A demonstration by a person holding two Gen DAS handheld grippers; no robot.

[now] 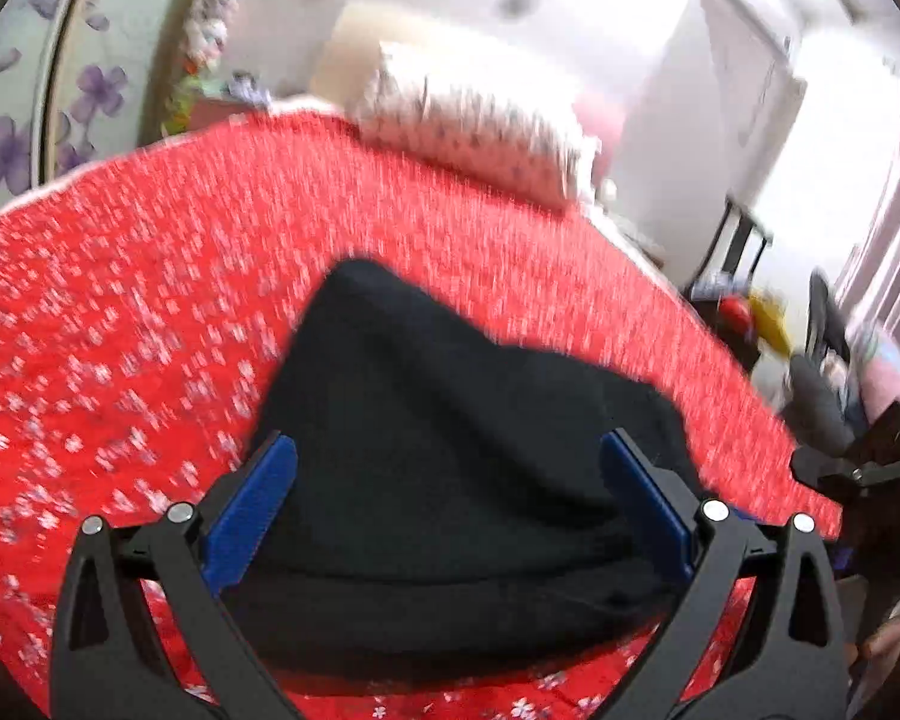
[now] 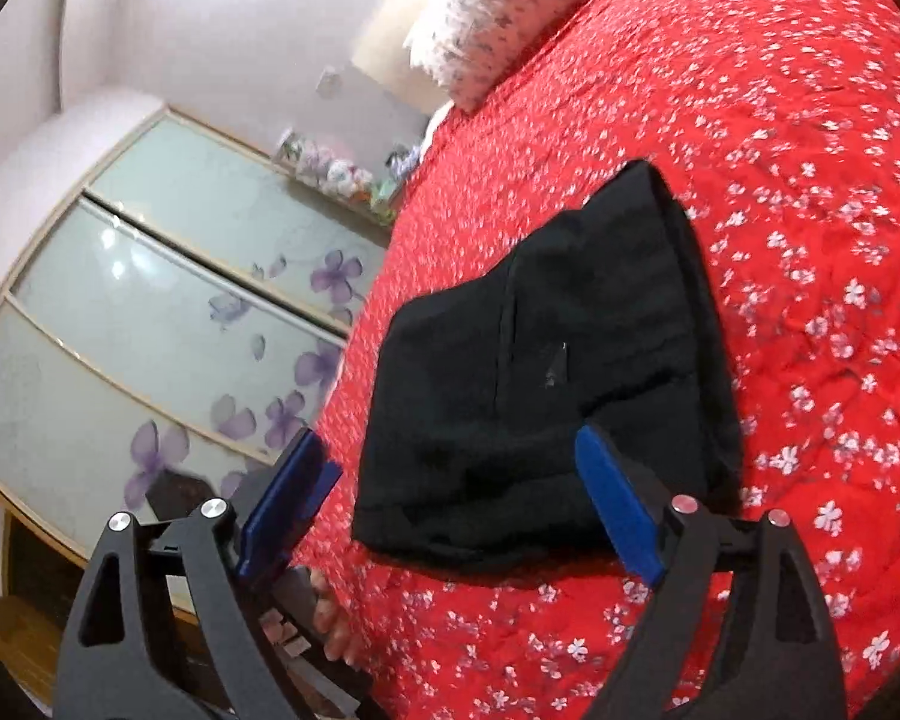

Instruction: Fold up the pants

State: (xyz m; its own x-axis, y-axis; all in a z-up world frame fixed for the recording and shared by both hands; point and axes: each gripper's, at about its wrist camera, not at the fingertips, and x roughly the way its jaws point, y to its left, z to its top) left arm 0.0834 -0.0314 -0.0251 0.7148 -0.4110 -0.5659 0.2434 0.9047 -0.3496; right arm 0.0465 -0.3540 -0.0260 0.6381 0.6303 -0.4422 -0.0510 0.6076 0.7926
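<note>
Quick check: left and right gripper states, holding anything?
Left gripper: open, nothing gripped, black pants lying beneath it.
Right gripper: open, holding nothing, above the pants on the red bedspread.

A home bedroom is shown by a bed spread with a red flowered quilt (image 2: 780, 150), a pillow (image 2: 510, 6) and a sliding-door wardrobe (image 2: 168, 300).
</note>
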